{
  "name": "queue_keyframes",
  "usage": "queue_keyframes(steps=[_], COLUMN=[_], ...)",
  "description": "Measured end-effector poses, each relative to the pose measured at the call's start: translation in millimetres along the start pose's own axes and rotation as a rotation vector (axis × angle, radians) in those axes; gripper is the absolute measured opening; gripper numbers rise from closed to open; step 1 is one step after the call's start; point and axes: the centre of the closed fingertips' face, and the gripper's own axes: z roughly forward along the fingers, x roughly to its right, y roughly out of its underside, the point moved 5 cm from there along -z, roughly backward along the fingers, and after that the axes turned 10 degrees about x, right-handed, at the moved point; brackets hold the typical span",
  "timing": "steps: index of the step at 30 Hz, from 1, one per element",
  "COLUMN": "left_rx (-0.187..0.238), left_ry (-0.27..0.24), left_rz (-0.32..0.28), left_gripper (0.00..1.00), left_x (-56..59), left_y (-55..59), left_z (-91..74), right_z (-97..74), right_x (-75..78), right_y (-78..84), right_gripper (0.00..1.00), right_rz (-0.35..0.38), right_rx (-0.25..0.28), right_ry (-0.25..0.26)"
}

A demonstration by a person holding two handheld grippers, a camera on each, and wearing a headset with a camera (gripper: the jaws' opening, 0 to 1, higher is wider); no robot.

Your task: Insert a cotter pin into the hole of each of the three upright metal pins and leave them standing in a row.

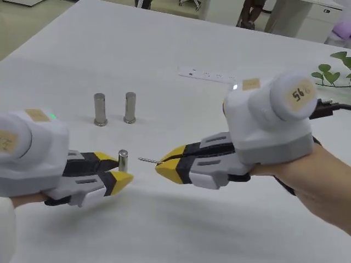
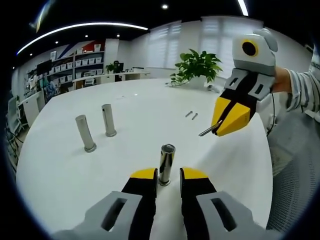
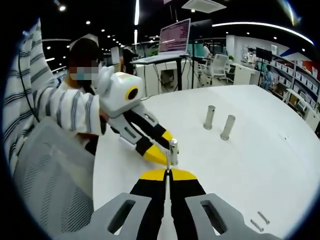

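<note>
Three upright metal pins stand on the white table. Two of them (image 1: 100, 109) (image 1: 130, 107) are side by side further back. The third pin (image 1: 123, 160) is nearer, between the yellow tips of my left gripper (image 1: 123, 169), which is shut on its lower part (image 2: 166, 162). My right gripper (image 1: 159, 164) is shut on a thin cotter pin (image 1: 147, 160). The cotter pin lies level and points at the held pin, its tip a short gap away. In the right gripper view the cotter pin (image 3: 168, 176) lines up with that metal pin (image 3: 173, 150).
A white power strip (image 1: 207, 74) lies at the back of the table and a green plant (image 1: 330, 74) stands at the right edge. Two spare cotter pins (image 2: 191, 115) lie loose on the table beyond the right gripper. Office desks and shelves are behind.
</note>
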Motion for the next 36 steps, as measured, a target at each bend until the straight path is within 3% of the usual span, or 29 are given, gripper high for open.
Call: queue_keyframes(steps=[8,19,21,23,25,36], left_rx=[0.0,0.022,0.027,0.039,0.041,0.04], left_ry=[-0.03,-0.045,-0.047,-0.051,-0.05,-0.044], left_rz=[0.02,0.018,-0.001,-0.057,-0.028,-0.033], left_gripper=[0.08,0.08,0.08,0.08,0.08,0.08], left_x=[-3.1,-4.7,-4.6,-3.9,-4.2,-1.3], left_y=[2.9,4.1,4.5,5.5,5.4,4.7], left_z=[1.2,1.5,1.4,1.7,1.3,2.5], right_z=[7.3,19.4,21.0,22.3,23.7,29.2], right_x=[4.5,9.5,10.0,9.8,9.5,8.8], right_y=[0.3,4.8,4.7,4.2,3.7,4.0], right_gripper=[0.03,0.03,0.03,0.03,0.03,0.03], right_rz=[0.007,0.023,0.025,0.035,0.034,0.047], right_rx=[-0.006,-0.031,-0.032,-0.029,-0.028,-0.015], right_ry=[0.011,0.019,0.021,0.018,0.018,0.031])
